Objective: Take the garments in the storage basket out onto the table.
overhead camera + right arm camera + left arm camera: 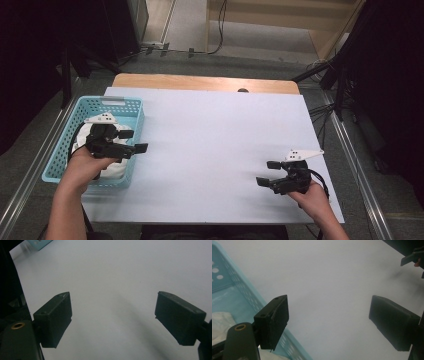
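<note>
With the white cloth (116,169) lying in the blue basket (131,107), both left tongs (135,141) and right tongs (265,173) gape empty; lifting away carelessly could snag the basket rim

even, soft overhead light on the white tabletop (215,145); faint blurred shadows, dark room edges, both gripper views hazy.

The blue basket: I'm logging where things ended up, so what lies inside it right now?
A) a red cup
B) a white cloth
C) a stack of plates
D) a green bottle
B: the high view shows a white cloth bunched inside the blue basket at the table's left edge, under the left gripper, whose jaws stand open and hold nothing.
</note>
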A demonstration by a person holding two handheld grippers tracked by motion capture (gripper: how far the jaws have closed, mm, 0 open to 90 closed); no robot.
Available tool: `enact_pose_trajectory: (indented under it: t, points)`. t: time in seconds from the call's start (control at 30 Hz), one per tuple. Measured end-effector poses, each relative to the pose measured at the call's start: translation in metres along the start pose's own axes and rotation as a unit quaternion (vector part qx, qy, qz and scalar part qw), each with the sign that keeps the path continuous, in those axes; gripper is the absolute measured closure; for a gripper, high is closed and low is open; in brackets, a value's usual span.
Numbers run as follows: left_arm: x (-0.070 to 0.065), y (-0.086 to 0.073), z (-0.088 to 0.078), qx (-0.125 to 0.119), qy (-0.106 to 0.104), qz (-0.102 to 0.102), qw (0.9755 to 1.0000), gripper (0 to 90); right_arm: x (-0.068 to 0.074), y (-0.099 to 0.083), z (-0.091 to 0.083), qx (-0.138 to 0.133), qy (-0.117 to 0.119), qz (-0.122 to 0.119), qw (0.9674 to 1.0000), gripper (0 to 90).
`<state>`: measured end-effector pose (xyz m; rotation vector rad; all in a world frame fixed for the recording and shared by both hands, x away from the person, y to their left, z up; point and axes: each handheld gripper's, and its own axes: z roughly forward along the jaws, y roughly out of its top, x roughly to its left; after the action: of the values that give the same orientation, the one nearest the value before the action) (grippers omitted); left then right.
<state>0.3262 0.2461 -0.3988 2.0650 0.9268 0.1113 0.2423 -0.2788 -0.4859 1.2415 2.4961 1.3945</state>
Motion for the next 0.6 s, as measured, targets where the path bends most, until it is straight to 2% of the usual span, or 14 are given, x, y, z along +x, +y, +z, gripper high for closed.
enact_pose_trajectory:
  t: [0.17,0.23,0.5,0.6]
  points:
    - [0.007,-0.002,-0.005,0.003,0.013,-0.003,0.9999,16.6,0.0,0.0,0.0,0.002,0.0,0.001,1.0,12.7]
    - [0.012,-0.005,-0.009,0.009,0.027,-0.002,0.9996,16.6,0.0,0.0,0.0,0.002,0.0,0.0,1.0,12.7]
    - [0.023,-0.014,-0.025,-0.004,0.049,-0.017,0.9987,16.5,0.001,0.001,0.001,0.006,0.001,0.0,1.0,12.7]
    - [0.026,-0.016,-0.028,0.008,0.074,-0.018,0.9971,16.5,0.001,0.001,0.002,0.007,0.002,-0.004,1.0,12.7]
